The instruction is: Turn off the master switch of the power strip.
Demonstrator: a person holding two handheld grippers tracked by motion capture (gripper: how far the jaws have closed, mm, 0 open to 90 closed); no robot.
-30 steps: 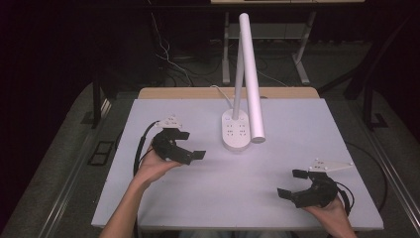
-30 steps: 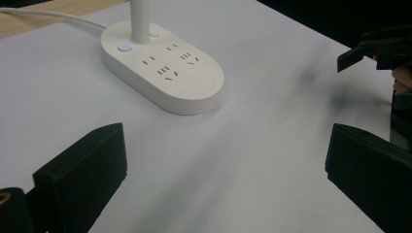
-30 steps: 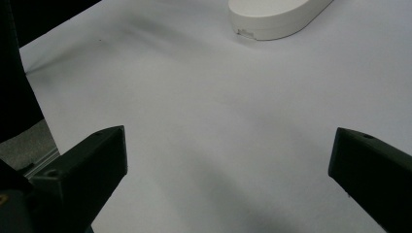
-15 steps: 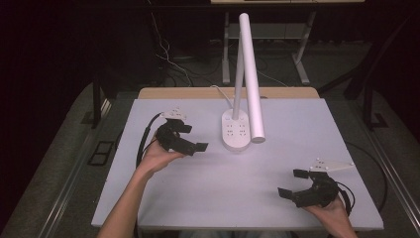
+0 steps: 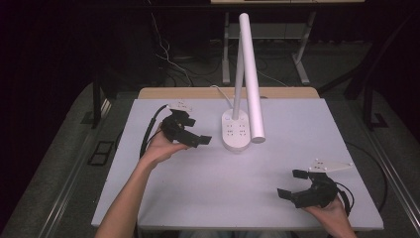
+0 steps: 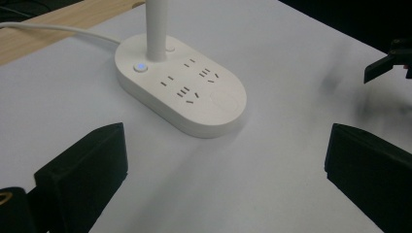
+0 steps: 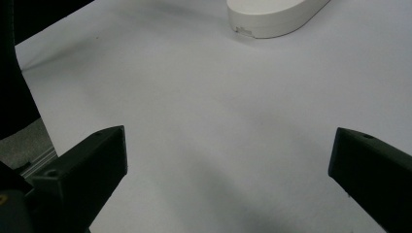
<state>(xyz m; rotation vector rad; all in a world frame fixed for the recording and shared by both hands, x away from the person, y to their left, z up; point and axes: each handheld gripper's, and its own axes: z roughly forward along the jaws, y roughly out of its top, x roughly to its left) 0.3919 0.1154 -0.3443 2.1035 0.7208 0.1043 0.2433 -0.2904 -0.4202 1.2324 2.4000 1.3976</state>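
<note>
My left gripper (image 5: pixel 195 137) and right gripper (image 5: pixel 292 184) — black, two blocky matte jaws each, a pale three-cornered plate on top, a black cable looping from the rear; my forearms are bare — no sleeves.

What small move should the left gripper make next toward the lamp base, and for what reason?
Probably ease the left gripper a little further toward the lamp base. Its jaws stand wide open and hold nothing, the base lies just ahead with a gap between, and the lit button faces it.
</note>
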